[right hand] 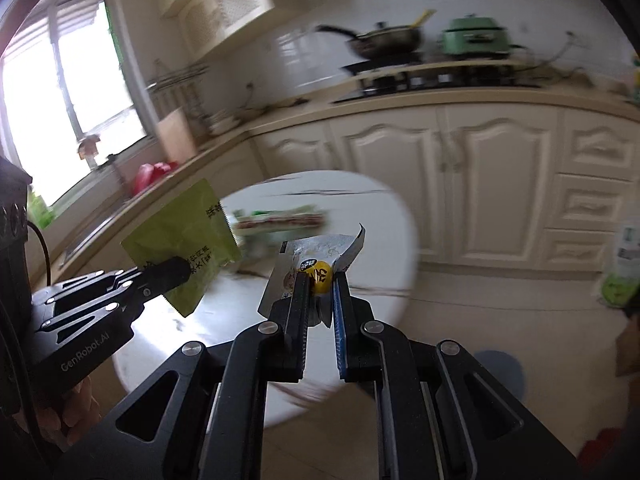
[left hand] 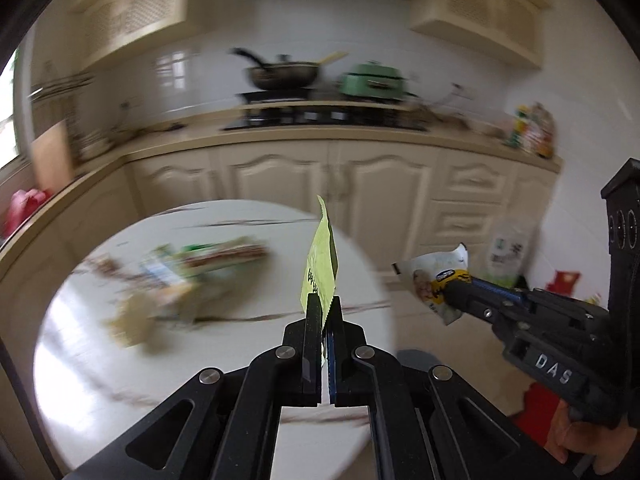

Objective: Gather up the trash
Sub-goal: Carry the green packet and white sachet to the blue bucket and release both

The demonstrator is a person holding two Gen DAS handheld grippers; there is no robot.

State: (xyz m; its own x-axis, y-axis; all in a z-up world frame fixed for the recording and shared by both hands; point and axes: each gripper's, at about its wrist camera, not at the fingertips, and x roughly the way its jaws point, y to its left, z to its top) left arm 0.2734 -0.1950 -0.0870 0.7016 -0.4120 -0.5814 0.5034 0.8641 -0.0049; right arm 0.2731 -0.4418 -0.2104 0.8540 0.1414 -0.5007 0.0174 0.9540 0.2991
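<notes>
My left gripper (left hand: pixel 324 306) is shut on a yellow-green snack wrapper (left hand: pixel 320 268) and holds it edge-on above the round white table (left hand: pixel 80 340). The same wrapper (right hand: pixel 188 240) shows flat in the right wrist view, held by the left gripper (right hand: pixel 176 270). My right gripper (right hand: pixel 322 278) is shut on a white and yellow wrapper (right hand: pixel 320 256) above the table's right edge; in the left wrist view that gripper (left hand: pixel 454 290) holds the wrapper (left hand: pixel 436 276) off the table's right side. Blurred green and brown wrappers (left hand: pixel 200 264) lie on the table.
Cream kitchen cabinets (left hand: pixel 328 184) and a counter run behind the table, with a wok (left hand: pixel 284 74) and a green pot (left hand: pixel 374 80) on the stove. A green and white bag (left hand: pixel 506 258) stands on the floor at right. The window (right hand: pixel 60 92) is at left.
</notes>
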